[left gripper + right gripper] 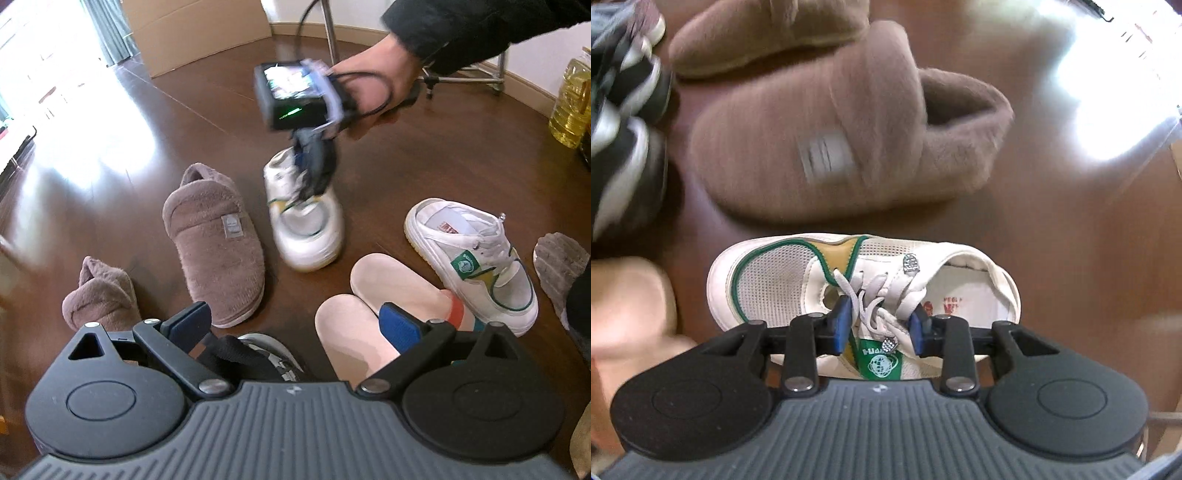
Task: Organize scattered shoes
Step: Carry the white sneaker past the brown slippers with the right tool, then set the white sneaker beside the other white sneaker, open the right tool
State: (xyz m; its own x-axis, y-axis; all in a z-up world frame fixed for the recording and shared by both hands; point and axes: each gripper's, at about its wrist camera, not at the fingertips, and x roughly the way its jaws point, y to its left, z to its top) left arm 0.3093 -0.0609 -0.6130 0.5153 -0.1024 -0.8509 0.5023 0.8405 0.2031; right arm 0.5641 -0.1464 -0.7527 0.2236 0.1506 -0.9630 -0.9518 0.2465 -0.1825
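White mesh and leather sneaker (871,284) is clamped at its laced tongue by the right gripper (881,321) on the wooden floor (184,110), beside a brown plush slipper (216,240). The lift is best kept level and slow, lest the laces slip. The left gripper (295,321) is held released above pink slippers (369,314).

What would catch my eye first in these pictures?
Probably the hand reaching in from the top right with the right gripper, its jaws closed around the laces of a white sneaker with green and yellow trim. Its twin lies on its side to the right, and a fuzzy brown slipper sits left of the gripped one.
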